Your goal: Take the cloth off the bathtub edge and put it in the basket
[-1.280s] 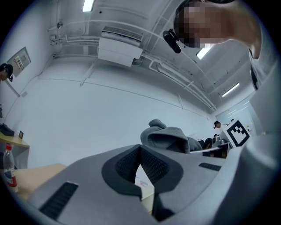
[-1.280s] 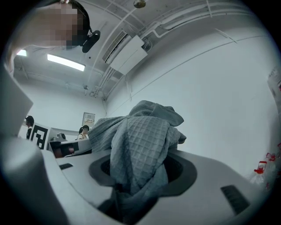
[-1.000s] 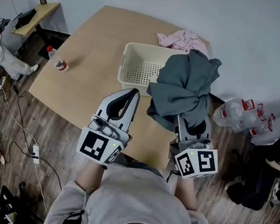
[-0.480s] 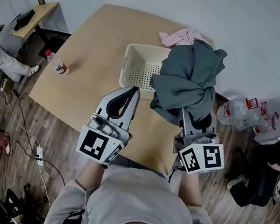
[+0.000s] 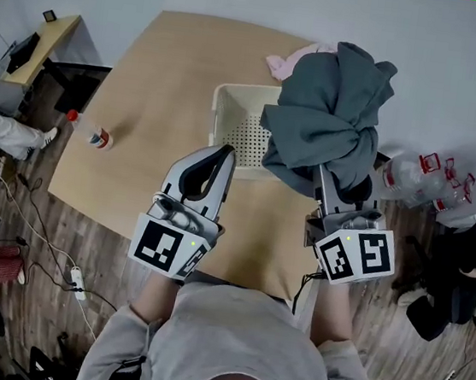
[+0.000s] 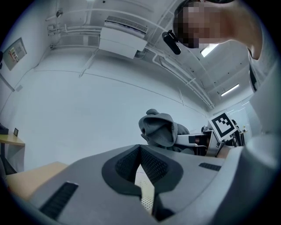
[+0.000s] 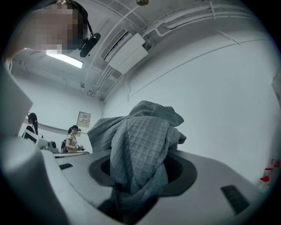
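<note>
A grey waffle-weave cloth [image 5: 329, 110] hangs bunched in the air, with my right gripper [image 5: 326, 177] shut on its lower folds. In the right gripper view the cloth [image 7: 138, 149] fills the space between the jaws and hides the fingertips. It hovers over the right half and far rim of the cream perforated basket [image 5: 233, 128], which stands on the wooden table [image 5: 156, 89]. My left gripper [image 5: 223, 153] is at the basket's near left corner, shut and empty; its left gripper view shows the pads [image 6: 131, 162] meeting at the tip.
A pink cloth [image 5: 286, 62] lies on the table just beyond the basket. A small bottle [image 5: 95, 134] lies near the table's left edge. Packed water bottles [image 5: 420, 177] and a seated person [image 5: 471, 256] are on the right; a shelf [image 5: 33, 46] and floor cables are on the left.
Both grippers moved forward toward the basket. The grey cloth travelled with the right gripper, from beside the basket's right rim to over its right half, now partly hiding the pink cloth.
</note>
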The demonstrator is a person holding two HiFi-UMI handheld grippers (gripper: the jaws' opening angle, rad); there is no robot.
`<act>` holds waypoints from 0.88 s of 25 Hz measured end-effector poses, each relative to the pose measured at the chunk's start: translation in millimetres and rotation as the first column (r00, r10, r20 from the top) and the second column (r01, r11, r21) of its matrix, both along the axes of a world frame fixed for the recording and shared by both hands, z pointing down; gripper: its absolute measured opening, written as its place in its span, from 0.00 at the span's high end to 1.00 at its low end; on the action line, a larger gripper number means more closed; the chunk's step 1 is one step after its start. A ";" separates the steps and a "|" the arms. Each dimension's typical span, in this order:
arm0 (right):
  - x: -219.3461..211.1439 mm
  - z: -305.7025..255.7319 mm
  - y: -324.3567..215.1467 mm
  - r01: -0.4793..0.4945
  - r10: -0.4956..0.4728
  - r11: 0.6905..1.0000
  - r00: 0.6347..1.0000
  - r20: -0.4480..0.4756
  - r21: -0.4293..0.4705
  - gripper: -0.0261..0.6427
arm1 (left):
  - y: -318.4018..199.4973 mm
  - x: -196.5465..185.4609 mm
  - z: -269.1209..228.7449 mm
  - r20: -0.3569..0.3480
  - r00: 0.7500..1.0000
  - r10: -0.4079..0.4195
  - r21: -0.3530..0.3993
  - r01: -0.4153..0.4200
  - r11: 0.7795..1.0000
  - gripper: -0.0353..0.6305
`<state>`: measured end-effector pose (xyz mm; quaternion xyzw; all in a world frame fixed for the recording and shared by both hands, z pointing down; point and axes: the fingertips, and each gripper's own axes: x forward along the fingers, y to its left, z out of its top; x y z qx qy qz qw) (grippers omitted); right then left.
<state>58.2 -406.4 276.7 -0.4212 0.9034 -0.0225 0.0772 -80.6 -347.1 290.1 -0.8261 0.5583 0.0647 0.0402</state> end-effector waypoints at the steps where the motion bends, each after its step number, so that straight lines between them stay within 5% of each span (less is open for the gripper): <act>1: -4.2 -1.1 -3.8 -0.009 0.009 1.000 1.000 -0.002 0.001 0.64 | -3.5 -4.5 0.3 -0.001 1.000 0.009 -0.002 -0.009 1.000 0.95; 13: -52.8 20.2 -50.0 -0.100 0.098 0.994 0.994 -0.056 -0.038 0.64 | -44.6 -48.6 14.7 -0.026 0.993 0.115 -0.034 -0.116 0.993 0.95; 22: -93.7 74.8 -90.0 -0.130 0.106 0.983 0.978 -0.178 -0.131 0.64 | -79.2 -78.8 41.0 -0.059 0.983 0.175 -0.084 -0.179 0.980 0.95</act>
